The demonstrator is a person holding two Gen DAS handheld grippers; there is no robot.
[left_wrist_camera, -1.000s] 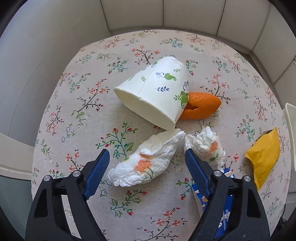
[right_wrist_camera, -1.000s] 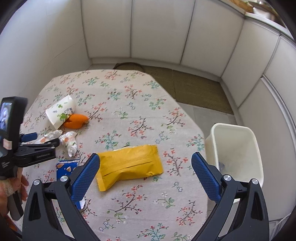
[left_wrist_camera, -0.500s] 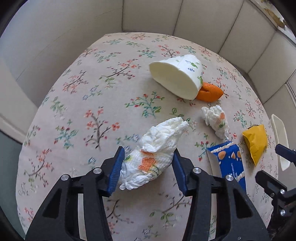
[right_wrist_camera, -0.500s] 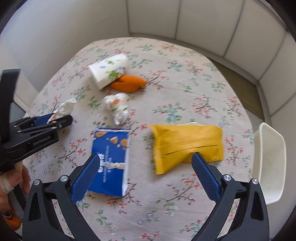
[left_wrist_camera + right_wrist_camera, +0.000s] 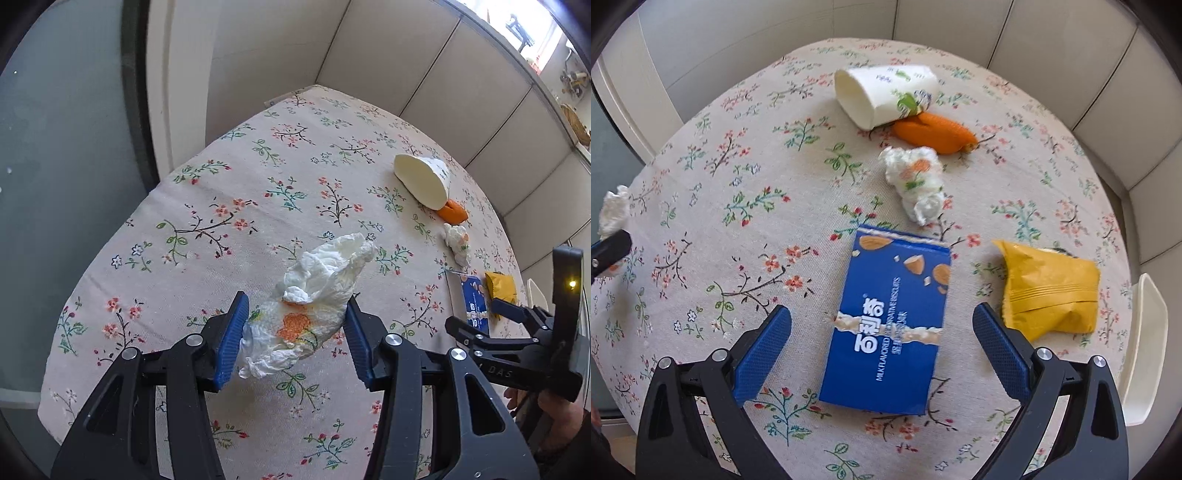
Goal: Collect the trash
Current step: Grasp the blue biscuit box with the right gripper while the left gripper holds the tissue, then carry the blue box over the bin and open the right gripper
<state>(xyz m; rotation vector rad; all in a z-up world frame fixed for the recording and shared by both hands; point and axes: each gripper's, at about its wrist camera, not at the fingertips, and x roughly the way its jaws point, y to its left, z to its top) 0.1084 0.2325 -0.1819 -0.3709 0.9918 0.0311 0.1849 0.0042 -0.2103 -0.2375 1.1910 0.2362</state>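
My left gripper (image 5: 295, 334) is shut on a crumpled white napkin (image 5: 314, 295) with an orange flower print and holds it above the table. The napkin also shows at the left edge of the right wrist view (image 5: 613, 210). My right gripper (image 5: 882, 347) is open, with its fingers on either side of a blue biscuit box (image 5: 890, 321) lying flat. A second crumpled napkin (image 5: 916, 184), an orange peel (image 5: 934, 133), a tipped paper cup (image 5: 882, 92) and a yellow wrapper (image 5: 1049, 291) lie on the cloth.
The round table has a floral cloth (image 5: 738, 147). A white bin (image 5: 1145, 332) stands past its right edge. White cabinet panels (image 5: 406, 55) ring the far side, and a glass door (image 5: 55, 147) is at the left.
My left gripper closed on the napkin, lifted it and swung left. My right gripper moved from over the yellow wrapper leftward to over the blue box.
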